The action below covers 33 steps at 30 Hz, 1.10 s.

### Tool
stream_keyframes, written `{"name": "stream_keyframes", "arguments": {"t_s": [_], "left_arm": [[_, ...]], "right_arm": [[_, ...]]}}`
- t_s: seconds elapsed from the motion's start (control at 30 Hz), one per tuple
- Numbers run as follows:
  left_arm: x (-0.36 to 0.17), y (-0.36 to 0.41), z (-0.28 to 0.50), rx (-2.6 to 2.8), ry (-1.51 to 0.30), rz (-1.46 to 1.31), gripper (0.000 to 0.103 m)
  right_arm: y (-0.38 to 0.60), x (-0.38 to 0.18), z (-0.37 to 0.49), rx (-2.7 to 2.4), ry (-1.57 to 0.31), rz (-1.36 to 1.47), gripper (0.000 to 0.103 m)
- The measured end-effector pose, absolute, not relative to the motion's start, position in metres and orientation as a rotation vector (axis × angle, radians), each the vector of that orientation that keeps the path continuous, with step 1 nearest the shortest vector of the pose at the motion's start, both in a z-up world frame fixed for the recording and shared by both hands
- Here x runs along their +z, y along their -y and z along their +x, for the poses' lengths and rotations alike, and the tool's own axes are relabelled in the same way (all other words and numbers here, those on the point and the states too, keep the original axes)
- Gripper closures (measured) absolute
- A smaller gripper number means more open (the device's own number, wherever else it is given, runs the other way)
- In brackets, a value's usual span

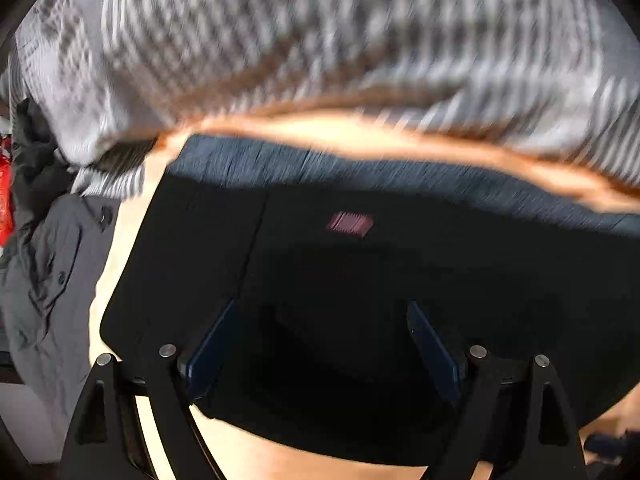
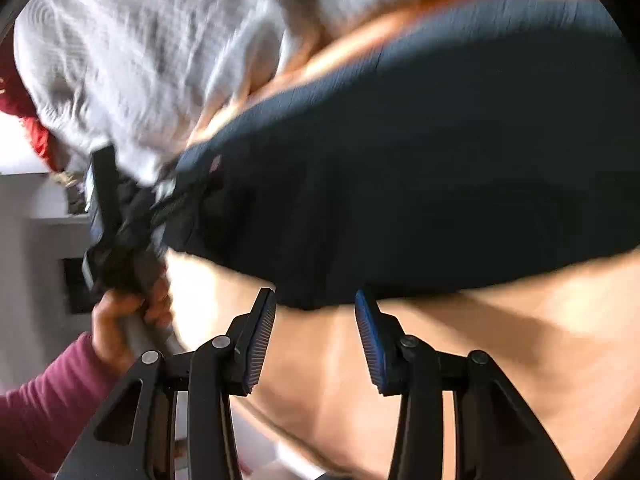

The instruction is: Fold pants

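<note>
Dark navy pants (image 1: 360, 264) lie folded on a light wooden table (image 1: 320, 128), with a small red label (image 1: 350, 223) on top. My left gripper (image 1: 322, 316) is open, its blue-padded fingers just above the pants' near part. In the right wrist view the pants (image 2: 400, 168) fill the middle. My right gripper (image 2: 316, 300) is open and empty at the pants' near edge, over the table (image 2: 480, 360). The left gripper's body (image 2: 108, 216) and the hand holding it (image 2: 120, 320) show at the left. Both views are motion-blurred.
A grey-and-white striped cloth (image 1: 280, 32) lies heaped behind the pants, also in the right wrist view (image 2: 140, 60). A grey garment (image 1: 44, 276) hangs at the table's left side, with a red object (image 1: 5, 196) beyond it.
</note>
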<state>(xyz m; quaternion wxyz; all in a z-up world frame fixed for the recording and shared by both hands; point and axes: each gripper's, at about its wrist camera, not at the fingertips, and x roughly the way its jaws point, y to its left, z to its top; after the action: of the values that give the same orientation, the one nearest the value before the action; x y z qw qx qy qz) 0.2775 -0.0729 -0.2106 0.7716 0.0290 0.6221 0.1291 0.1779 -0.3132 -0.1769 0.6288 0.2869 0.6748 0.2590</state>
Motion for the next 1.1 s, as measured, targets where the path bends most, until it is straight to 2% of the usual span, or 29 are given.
{"name": "stream_keyframes", "arguments": {"t_s": [0.2, 0.4, 0.47, 0.5, 0.63, 0.7, 0.73, 0.87, 1.1], "left_arm": [[-0.221, 0.046, 0.275, 0.253, -1.318, 0.025, 0.015], [-0.211, 0.061, 0.273, 0.241, -1.313, 0.022, 0.015], [-0.207, 0.066, 0.272, 0.241, -1.317, 0.020, 0.015], [-0.207, 0.064, 0.273, 0.238, -1.321, 0.018, 0.015], [-0.206, 0.066, 0.273, 0.226, -1.315, 0.022, 0.015], [-0.208, 0.063, 0.273, 0.227, -1.309, 0.024, 0.014], [-0.208, 0.064, 0.273, 0.230, -1.306, 0.027, 0.014], [-0.201, 0.075, 0.273, 0.222, -1.324, 0.078, 0.014], [-0.187, 0.143, 0.244, 0.008, -1.341, 0.119, 0.014]], "right_arm": [[0.286, -0.209, 0.159, 0.594, -1.536, 0.757, 0.058], [0.275, -0.214, 0.169, 0.588, -1.499, 0.839, 0.058], [0.272, -0.220, 0.171, 0.562, -1.520, 0.894, 0.077], [0.275, -0.223, 0.173, 0.545, -1.537, 0.928, 0.093], [0.278, -0.193, 0.173, 0.601, -1.479, 0.891, 0.098], [0.277, -0.190, 0.164, 0.614, -1.497, 0.853, 0.099], [0.276, -0.197, 0.157, 0.600, -1.536, 0.832, 0.103], [0.285, -0.213, 0.135, 0.541, -1.642, 0.801, 0.102], [0.345, -0.153, 0.168, 0.417, -1.472, 0.638, 0.099]]}}
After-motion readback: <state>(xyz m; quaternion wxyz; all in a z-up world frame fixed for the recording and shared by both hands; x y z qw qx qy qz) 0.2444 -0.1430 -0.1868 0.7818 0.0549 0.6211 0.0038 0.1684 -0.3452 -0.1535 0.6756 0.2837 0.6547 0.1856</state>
